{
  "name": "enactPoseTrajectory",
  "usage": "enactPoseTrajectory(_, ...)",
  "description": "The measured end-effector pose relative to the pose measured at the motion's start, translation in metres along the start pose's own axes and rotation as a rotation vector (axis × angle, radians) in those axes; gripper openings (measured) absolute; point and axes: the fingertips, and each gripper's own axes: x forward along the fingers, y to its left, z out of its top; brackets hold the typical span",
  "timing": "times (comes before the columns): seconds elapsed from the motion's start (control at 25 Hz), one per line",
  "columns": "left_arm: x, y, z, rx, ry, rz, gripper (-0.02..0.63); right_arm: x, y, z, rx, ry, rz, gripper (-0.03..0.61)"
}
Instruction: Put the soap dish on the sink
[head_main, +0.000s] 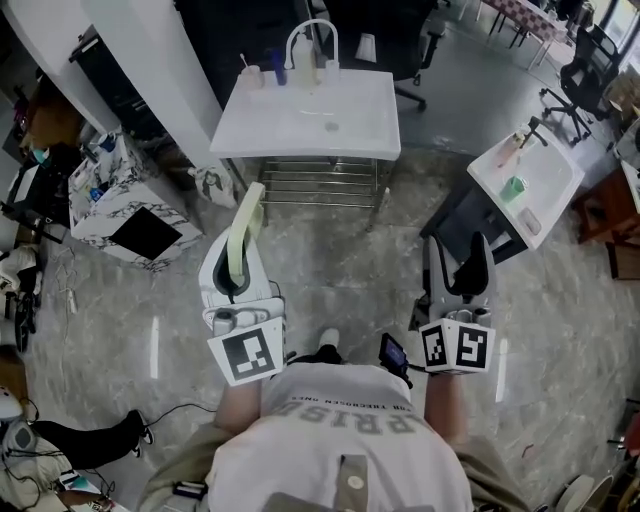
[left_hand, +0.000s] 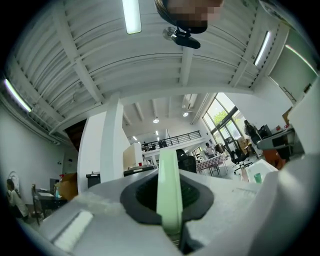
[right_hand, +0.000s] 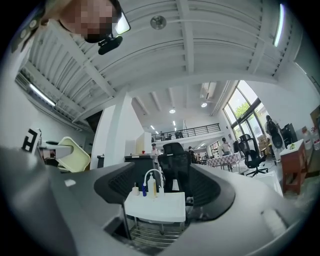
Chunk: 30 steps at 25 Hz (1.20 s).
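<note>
A pale green soap dish (head_main: 248, 232) stands on edge between the jaws of my left gripper (head_main: 239, 262), which is shut on it. In the left gripper view the soap dish (left_hand: 167, 172) rises as a thin green strip out of the left gripper (left_hand: 169, 227). Ahead stands the white sink (head_main: 345, 130) with a curved tap (head_main: 311, 38) and small bottles along its far rim. My right gripper (head_main: 462, 250) is held level beside the left one. Its jaws stand apart with nothing between them. The right gripper (right_hand: 159, 222) frames the sink (right_hand: 160, 210) in its gap, with the soap dish (right_hand: 75, 156) off to the left.
A second white sink (head_main: 555, 175) with a green cup (head_main: 513, 187) stands at the right. A marble-patterned box (head_main: 95, 205) sits at the left, with cables on the floor. A black office chair (right_hand: 175, 160) is behind the sink, and a wire rack (head_main: 310, 185) is under it.
</note>
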Motion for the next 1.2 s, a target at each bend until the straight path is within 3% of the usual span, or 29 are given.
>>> enactPoseTrajectory(0.24, 0.047, 0.018, -0.004, -0.011, -0.042, -0.029, 0.02, 0.043, 0.015, -0.004, -0.016, -0.01, -0.005, 0.325)
enactPoseTrajectory(0.52, 0.081, 0.023, -0.024, -0.014, -0.018, -0.083, 0.02, 0.072, 0.022, -0.013, -0.029, -0.004, -0.034, 0.325)
enactPoseTrajectory(0.88, 0.123, 0.01, -0.051, -0.018, 0.028, -0.097, 0.02, 0.113, -0.002, -0.037, -0.031, 0.048, -0.038, 0.325)
enactPoseTrajectory(1.2, 0.187, -0.012, -0.047, -0.006, -0.005, -0.062, 0.02, 0.183, -0.038, -0.039, -0.023, 0.029, 0.007, 0.325)
